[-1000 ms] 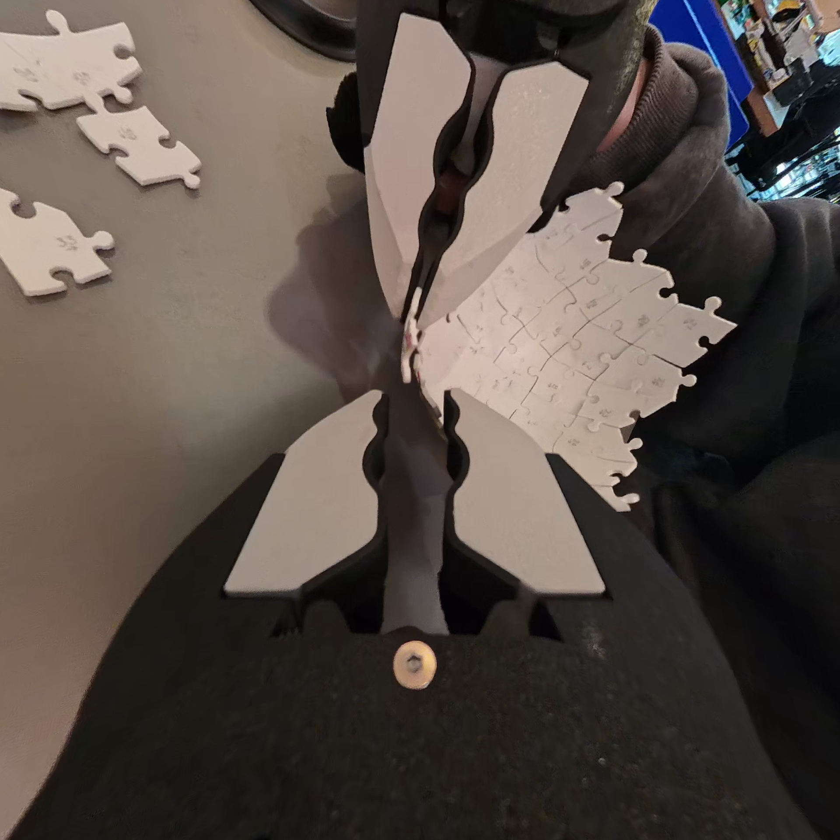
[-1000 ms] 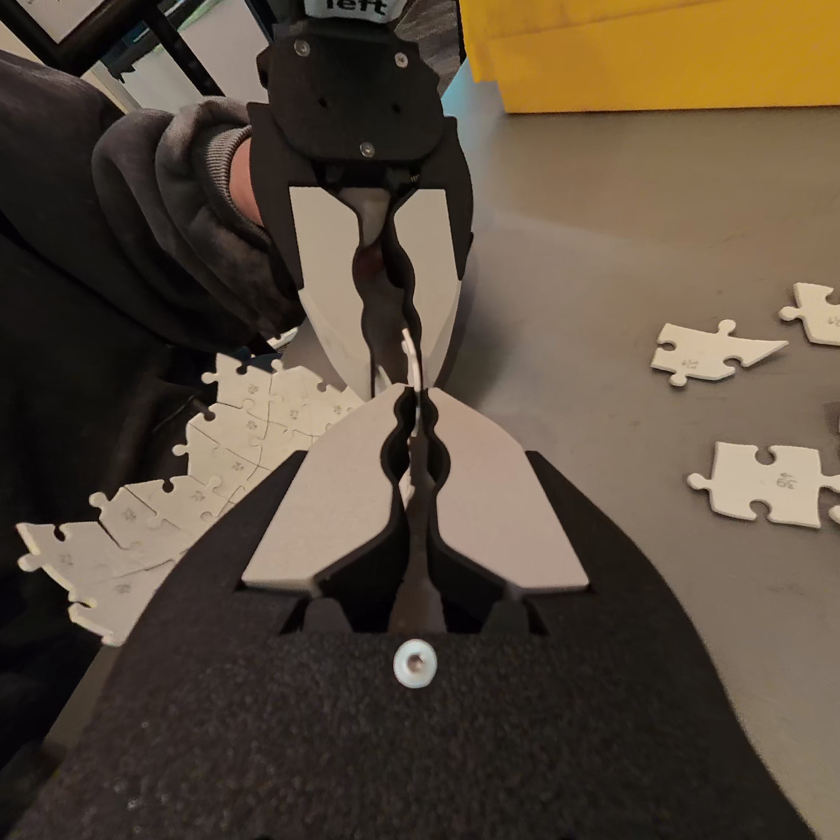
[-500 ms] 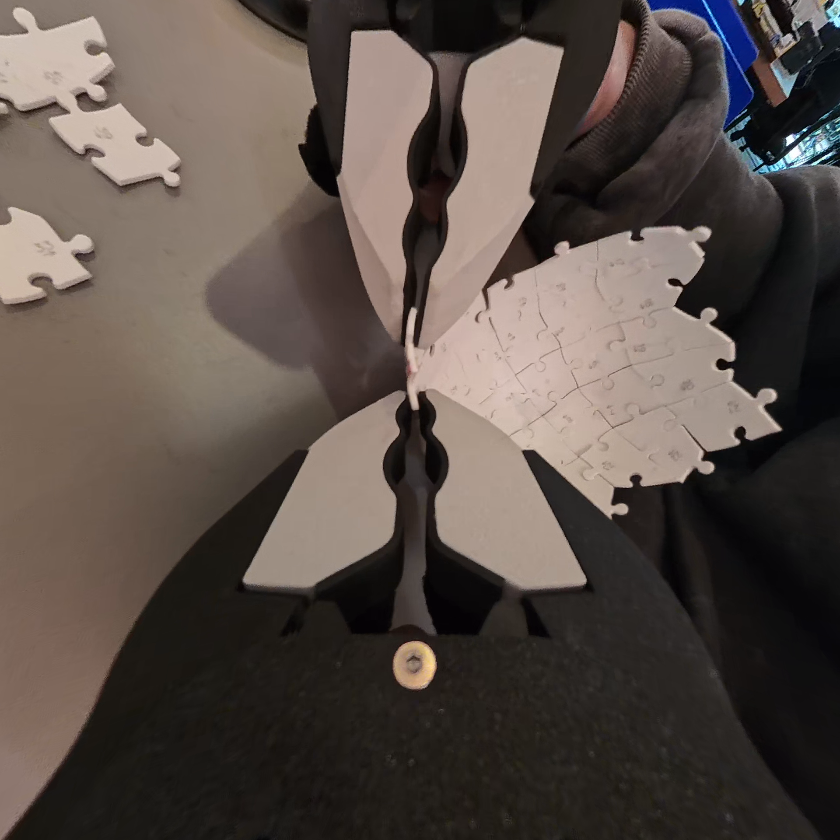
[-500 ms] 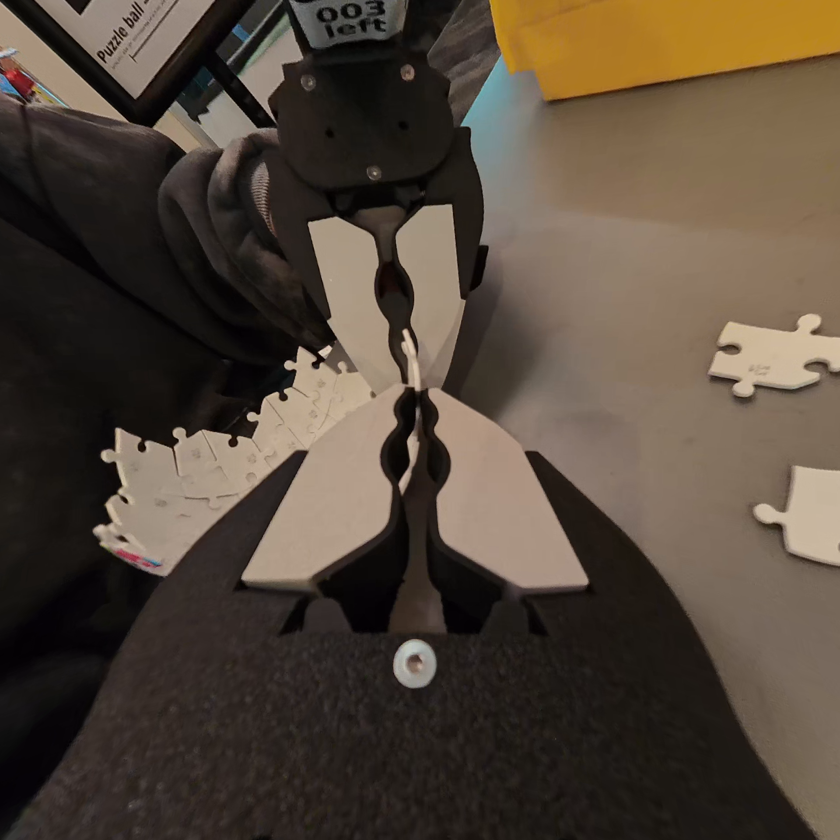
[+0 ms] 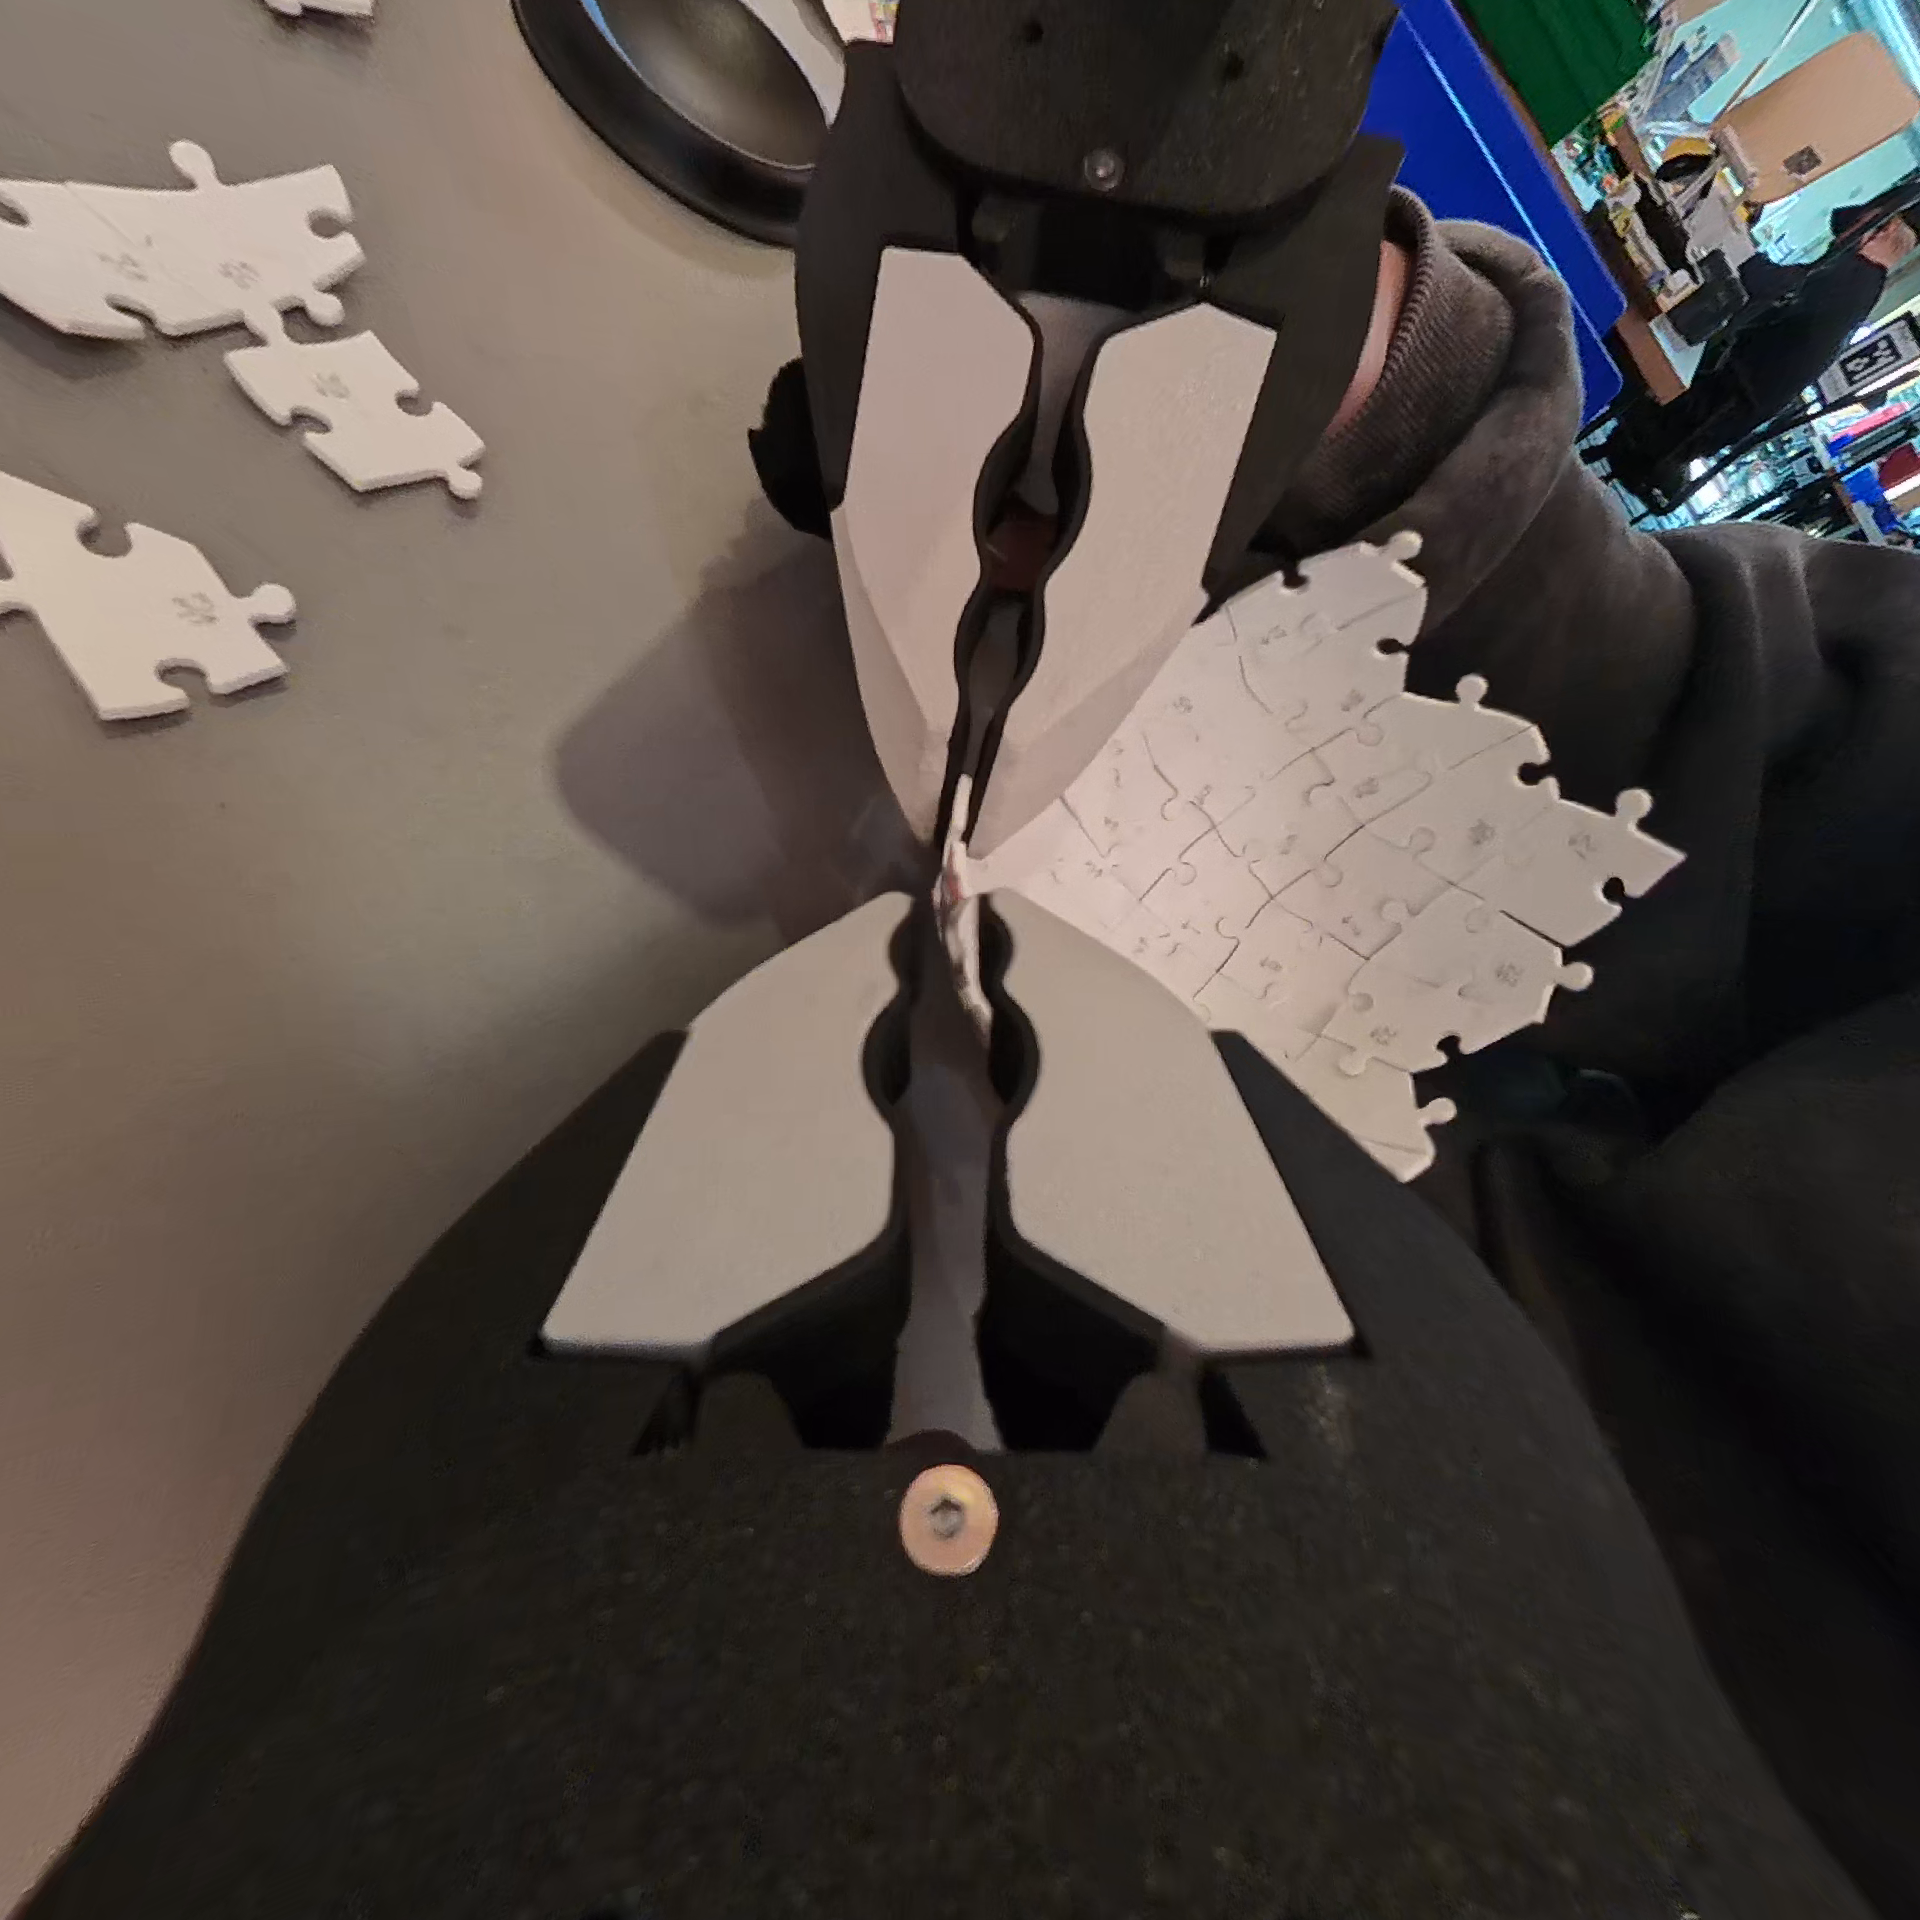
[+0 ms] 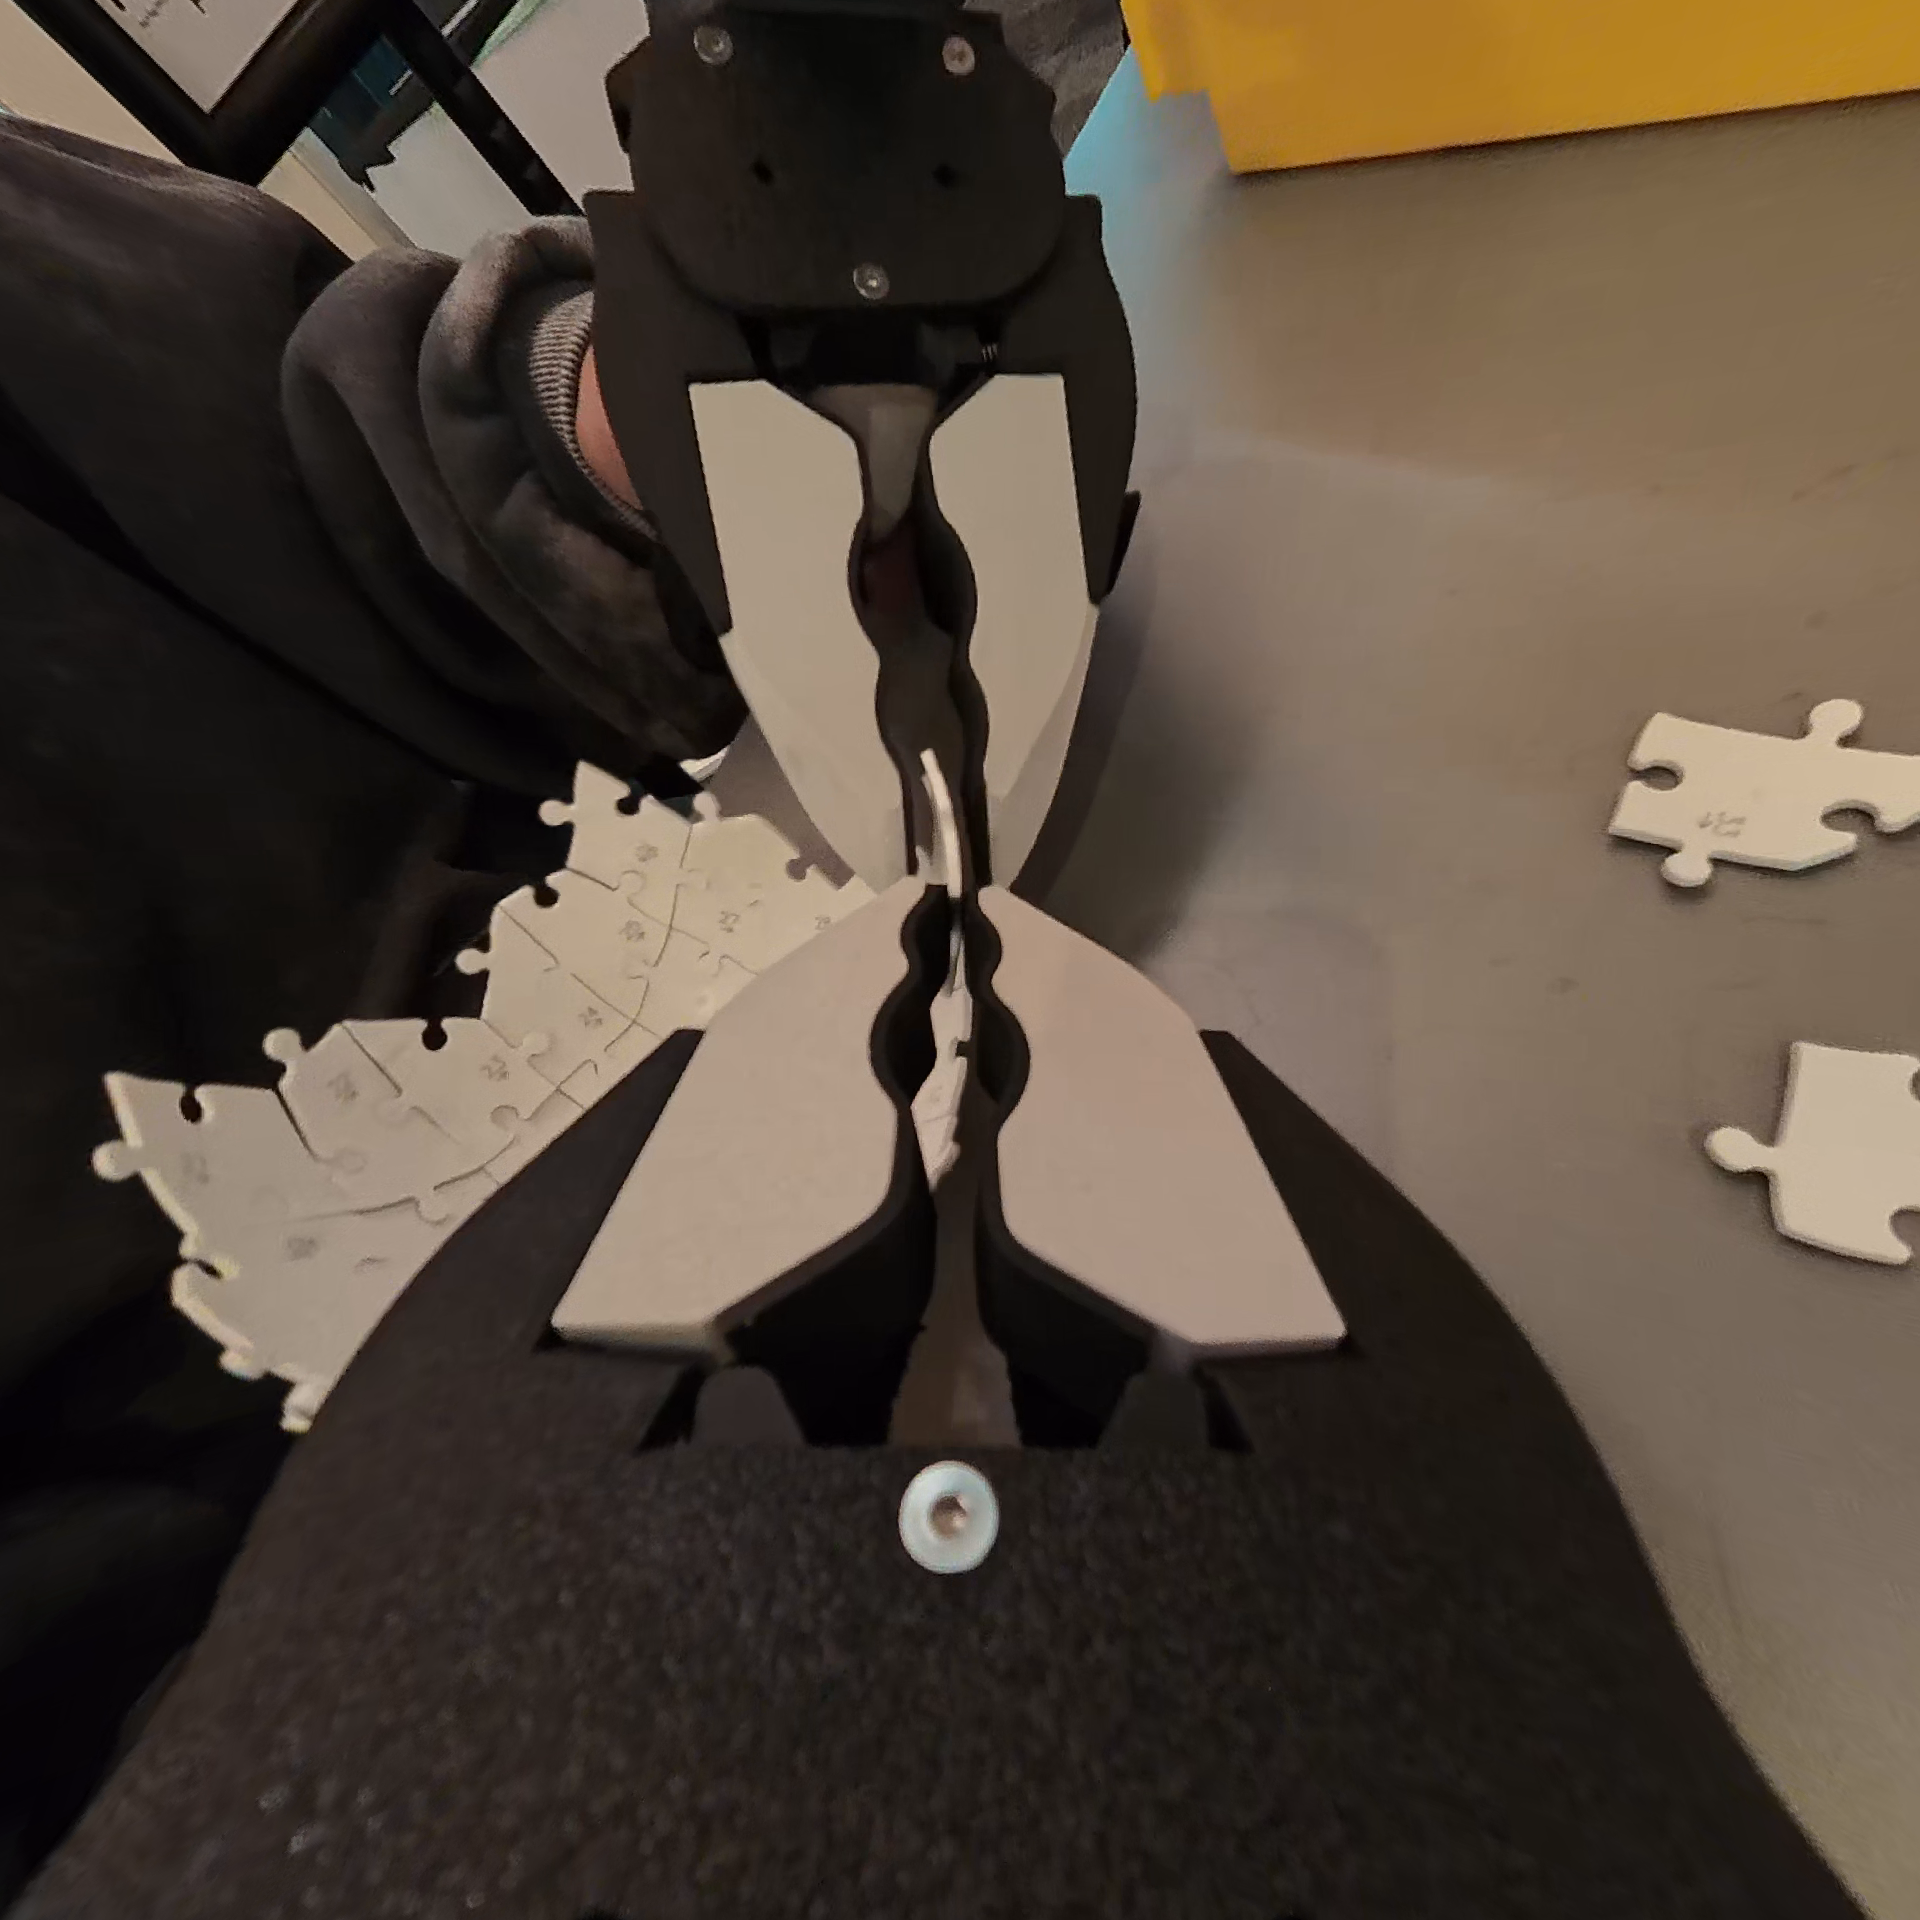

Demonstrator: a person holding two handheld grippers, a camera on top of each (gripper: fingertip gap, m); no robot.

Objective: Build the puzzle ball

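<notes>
Both grippers, left [image 5: 951,914] and right [image 6: 951,914], meet tip to tip, clenched on the puzzle shell [image 5: 1340,862], which fans out toward 3 o'clock above the table [image 5: 312,935]; loose pieces [image 5: 358,426] lie at 10 o'clock.

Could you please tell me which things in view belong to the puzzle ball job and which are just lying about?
Belongs to the job:
- assembled curved puzzle section
- left gripper and right gripper, both shut on its edge
- loose puzzle pieces on the grey table

Just lying about:
- yellow bin
- black round object
</notes>
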